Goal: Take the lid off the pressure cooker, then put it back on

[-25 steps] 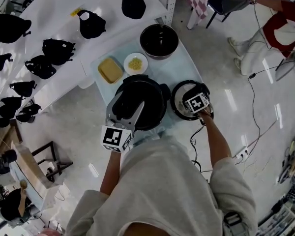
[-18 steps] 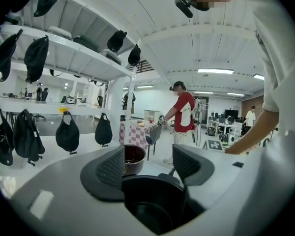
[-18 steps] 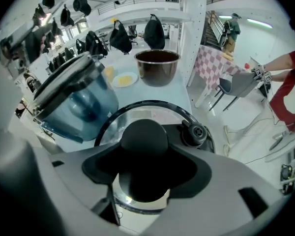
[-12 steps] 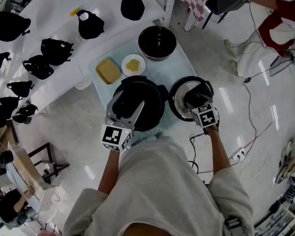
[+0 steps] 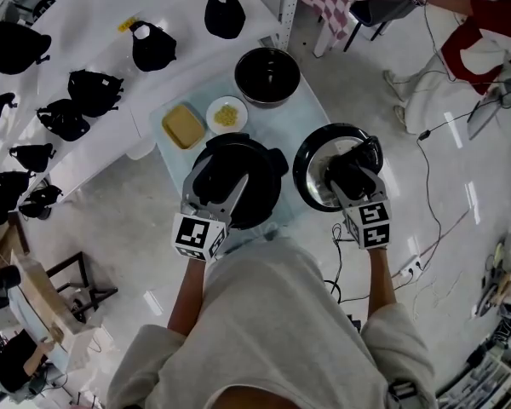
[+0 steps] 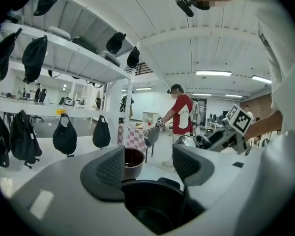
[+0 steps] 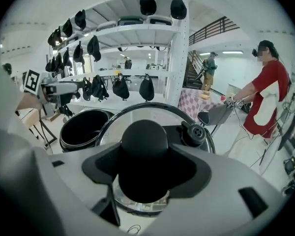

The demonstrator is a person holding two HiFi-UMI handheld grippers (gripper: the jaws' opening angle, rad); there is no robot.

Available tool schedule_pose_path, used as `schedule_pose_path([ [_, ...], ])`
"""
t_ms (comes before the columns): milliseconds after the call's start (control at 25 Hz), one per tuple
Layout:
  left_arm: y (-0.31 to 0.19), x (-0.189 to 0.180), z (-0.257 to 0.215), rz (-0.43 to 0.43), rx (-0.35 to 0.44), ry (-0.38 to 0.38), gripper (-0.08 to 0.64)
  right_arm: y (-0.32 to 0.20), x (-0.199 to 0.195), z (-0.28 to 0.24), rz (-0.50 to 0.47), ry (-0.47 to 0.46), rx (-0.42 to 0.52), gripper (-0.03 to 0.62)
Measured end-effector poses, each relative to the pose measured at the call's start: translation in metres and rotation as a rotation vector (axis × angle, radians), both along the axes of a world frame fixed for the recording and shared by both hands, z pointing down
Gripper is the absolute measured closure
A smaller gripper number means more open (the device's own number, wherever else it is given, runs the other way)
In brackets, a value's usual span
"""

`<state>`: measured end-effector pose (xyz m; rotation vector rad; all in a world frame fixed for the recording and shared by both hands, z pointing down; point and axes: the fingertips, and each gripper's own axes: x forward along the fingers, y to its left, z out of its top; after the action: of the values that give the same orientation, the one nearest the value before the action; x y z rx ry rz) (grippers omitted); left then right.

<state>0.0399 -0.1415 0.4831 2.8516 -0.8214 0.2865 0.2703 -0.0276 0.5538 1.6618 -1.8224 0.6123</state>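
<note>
While the right gripper (image 5: 350, 169) clamps the knob (image 7: 143, 144) to hold the lid (image 5: 310, 158) beside the open cooker (image 5: 261, 196), the left gripper (image 5: 219, 182), jaws apart, sits over the cooker, seemingly steadying it.

Bright overhead strip lights (image 6: 214, 73), floor (image 5: 474, 201) glare, fisheye edges, perhaps soft

the pressure cooker (image 5: 262, 204) stood on the surface (image 5: 313, 118) under the left tool (image 5: 226, 177). the lid (image 5: 309, 167) sat in the right tool (image 5: 351, 173), right of the cooker. ahead of the left tool lay a block (image 5: 185, 124) and plate (image 5: 226, 115), side by side; a bowl (image 5: 266, 75) stood beyond them.
</note>
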Motion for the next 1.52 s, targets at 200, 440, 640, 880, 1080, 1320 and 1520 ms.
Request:
schedule_pose_path([
  [200, 0.0, 0.001, -0.002, -0.011, 0.003, 0.006, 0.268, -0.009, -0.022, -0.013, -0.029, -0.046, 0.042, 0.321],
  [440, -0.005, -0.022, -0.002, -0.071, 0.006, 0.008, 0.268, -0.029, -0.072, -0.02, -0.167, -0.08, 0.051, 0.321],
  [640, -0.008, -0.046, -0.002, -0.131, 0.011, 0.011, 0.268, -0.049, -0.111, -0.024, -0.287, -0.075, 0.05, 0.321],
  [880, -0.013, -0.085, -0.005, -0.216, 0.017, 0.014, 0.268, -0.068, -0.155, -0.029, -0.387, -0.09, 0.057, 0.321],
  [1080, -0.015, -0.119, -0.008, -0.282, 0.021, 0.017, 0.268, -0.082, -0.191, -0.033, -0.467, -0.094, 0.054, 0.321],
  [1320, -0.016, -0.148, -0.006, -0.324, 0.021, 0.021, 0.268, -0.09, -0.222, -0.029, -0.551, -0.075, 0.009, 0.321],
  [1520, -0.016, -0.162, -0.005, -0.326, 0.017, 0.035, 0.268, -0.089, -0.238, -0.022, -0.642, -0.033, -0.087, 0.321],
])
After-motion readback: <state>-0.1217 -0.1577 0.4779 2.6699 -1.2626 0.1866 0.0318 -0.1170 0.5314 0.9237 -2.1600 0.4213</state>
